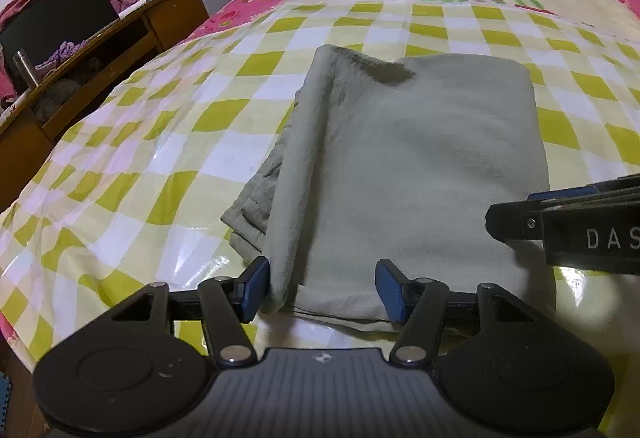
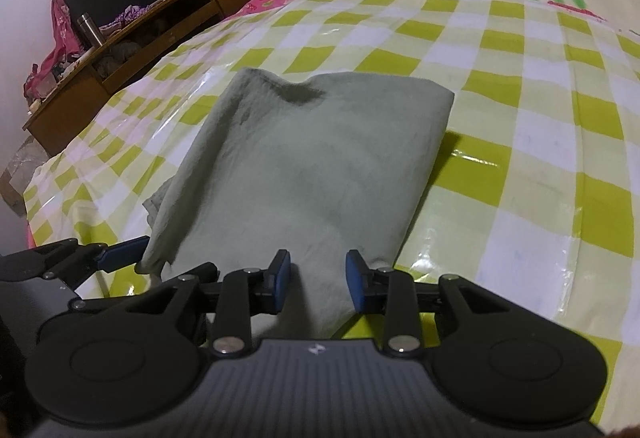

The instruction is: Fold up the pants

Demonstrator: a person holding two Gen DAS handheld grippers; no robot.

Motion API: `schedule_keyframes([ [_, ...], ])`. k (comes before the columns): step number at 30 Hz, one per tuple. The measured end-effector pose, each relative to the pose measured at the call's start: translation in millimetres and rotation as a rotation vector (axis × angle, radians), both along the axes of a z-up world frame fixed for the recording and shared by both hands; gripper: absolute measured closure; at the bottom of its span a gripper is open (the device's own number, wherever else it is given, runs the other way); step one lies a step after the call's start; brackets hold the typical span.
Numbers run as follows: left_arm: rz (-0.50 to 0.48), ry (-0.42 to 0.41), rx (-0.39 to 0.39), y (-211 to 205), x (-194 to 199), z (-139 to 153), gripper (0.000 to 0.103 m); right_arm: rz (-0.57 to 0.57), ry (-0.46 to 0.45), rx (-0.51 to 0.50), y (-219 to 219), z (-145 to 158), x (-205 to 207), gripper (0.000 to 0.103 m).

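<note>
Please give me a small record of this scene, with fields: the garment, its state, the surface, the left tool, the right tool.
garment: pale green pants
state: folded into a compact rectangle, looser layers showing along its left side
surface: green and white checked plastic cover
left tool: open, jaws either side of the near edge, left part
right tool: open, at the near edge, right part
background: wooden desk

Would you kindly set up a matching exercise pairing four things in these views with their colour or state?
Things:
1. pants
2. tablecloth
3. left gripper
4. flask

States:
A. open, at the near hem
B. metal, standing on the wooden shelf
C. pale green, folded into a block
D. yellow-green and white checks

Pairs: 1-C, 2-D, 3-A, 4-B
</note>
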State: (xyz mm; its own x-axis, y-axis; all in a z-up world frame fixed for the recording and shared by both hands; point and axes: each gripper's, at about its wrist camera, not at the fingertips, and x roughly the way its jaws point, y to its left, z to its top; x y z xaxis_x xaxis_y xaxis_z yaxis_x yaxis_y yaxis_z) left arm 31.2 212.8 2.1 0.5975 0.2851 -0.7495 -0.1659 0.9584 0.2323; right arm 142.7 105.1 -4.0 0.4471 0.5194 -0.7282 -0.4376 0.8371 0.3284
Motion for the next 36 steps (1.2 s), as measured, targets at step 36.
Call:
schedule_keyframes([
  [36, 0.028, -0.109, -0.022, -0.4, -9.4, 21.8, 0.011, -0.077, -0.052, -0.012, -17.3, 9.1, 11.6, 0.066],
])
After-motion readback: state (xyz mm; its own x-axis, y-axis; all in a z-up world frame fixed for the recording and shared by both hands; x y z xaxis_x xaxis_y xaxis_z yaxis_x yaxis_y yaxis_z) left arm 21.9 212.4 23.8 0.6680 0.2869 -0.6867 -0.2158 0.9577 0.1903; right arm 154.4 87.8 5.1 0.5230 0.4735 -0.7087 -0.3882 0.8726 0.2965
